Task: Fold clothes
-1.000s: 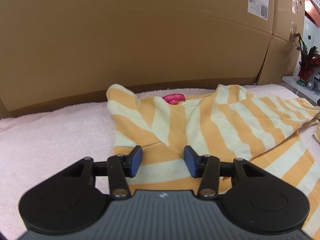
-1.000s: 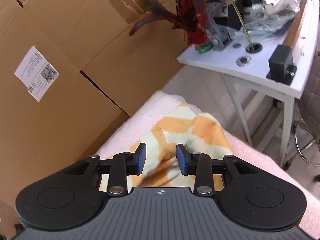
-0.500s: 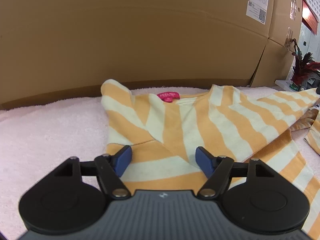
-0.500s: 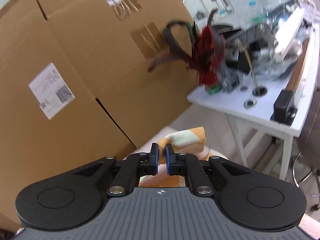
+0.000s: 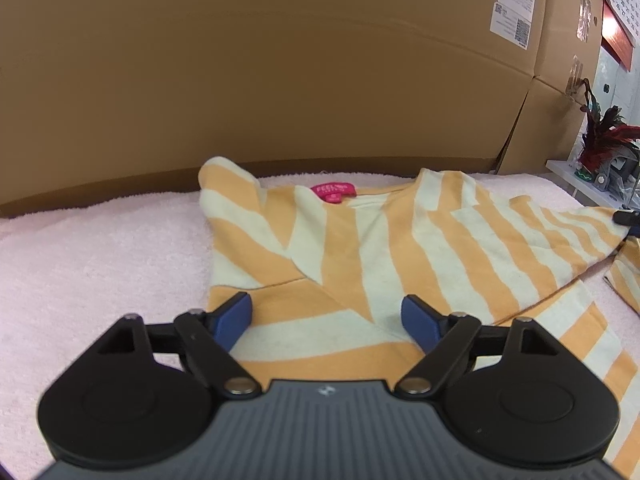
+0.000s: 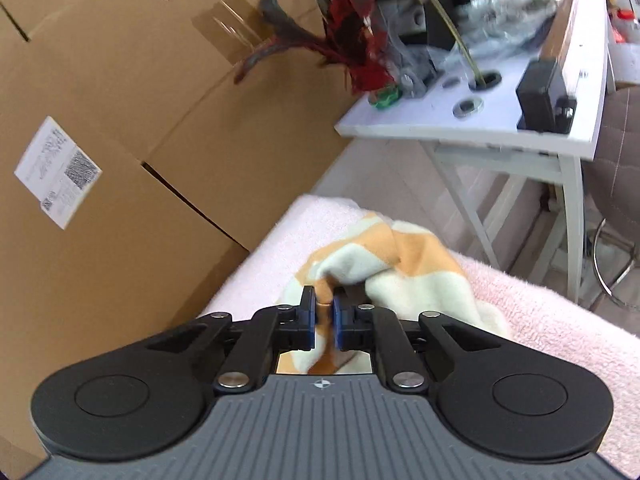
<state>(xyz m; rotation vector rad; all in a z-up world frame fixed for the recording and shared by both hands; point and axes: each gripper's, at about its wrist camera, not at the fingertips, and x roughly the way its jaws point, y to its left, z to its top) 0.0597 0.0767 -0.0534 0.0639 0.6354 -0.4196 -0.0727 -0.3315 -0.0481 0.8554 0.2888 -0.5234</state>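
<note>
Large cardboard boxes (image 5: 280, 80) form the back wall behind a pink towel-covered surface (image 5: 80, 260), with a cluttered white side table (image 6: 500, 128) standing off its right end. An orange-and-cream striped shirt (image 5: 400, 248) lies spread across the towel, a pink neck label (image 5: 333, 192) showing at its collar near the boxes and one portion folded diagonally over the body. The left gripper (image 5: 326, 316) hovers just above the shirt's near edge with its fingers spread wide and holding nothing, while the right gripper (image 6: 324, 320) has its blue pads (image 6: 308, 314) pinched together on a bunched fold of the shirt at the towel's right end.
</note>
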